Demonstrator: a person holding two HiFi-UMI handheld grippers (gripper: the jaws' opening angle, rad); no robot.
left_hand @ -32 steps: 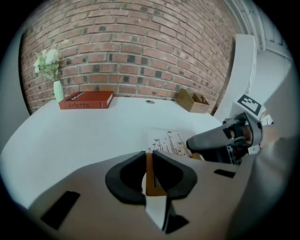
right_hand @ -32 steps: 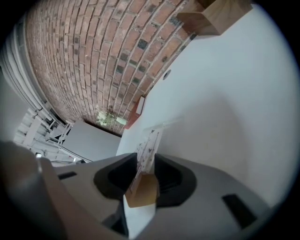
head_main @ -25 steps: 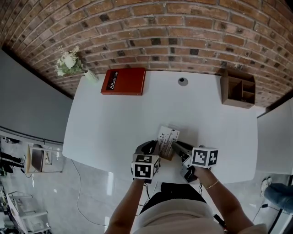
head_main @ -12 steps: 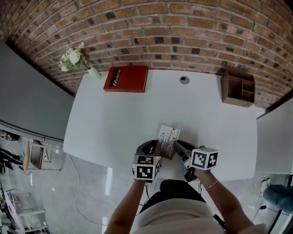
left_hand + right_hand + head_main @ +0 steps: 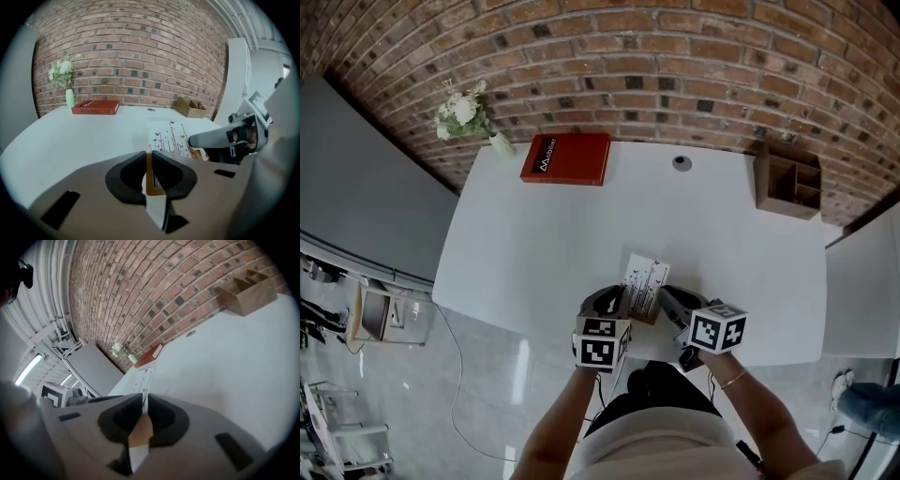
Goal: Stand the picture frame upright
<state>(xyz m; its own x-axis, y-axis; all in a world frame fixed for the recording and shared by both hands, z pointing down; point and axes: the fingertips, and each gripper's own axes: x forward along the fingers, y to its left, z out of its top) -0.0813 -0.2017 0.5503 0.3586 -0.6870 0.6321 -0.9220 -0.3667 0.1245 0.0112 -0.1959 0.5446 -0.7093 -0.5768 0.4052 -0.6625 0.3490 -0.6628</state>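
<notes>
The picture frame (image 5: 644, 284) has a thin wooden border and a white print of butterflies and stems. It sits near the front edge of the white table (image 5: 544, 244), its far end tipped up a little. My left gripper (image 5: 617, 302) is shut on the frame's near left edge; the left gripper view shows the wooden border (image 5: 150, 176) pinched between the jaws of that gripper (image 5: 150, 161). My right gripper (image 5: 669, 299) has just been closing and now grips the right edge. In the right gripper view the frame (image 5: 143, 376) runs straight between the jaws of the right gripper (image 5: 142, 405).
A red book (image 5: 566, 157) lies at the back left beside a small vase of white flowers (image 5: 469, 114). A wooden desk organizer (image 5: 787, 180) stands at the back right, with a round cable hole (image 5: 682, 163) between them. A brick wall runs behind the table.
The right gripper's jaws have closed from wide open onto the frame's right edge and the gripper has rolled. The left gripper keeps its hold.
</notes>
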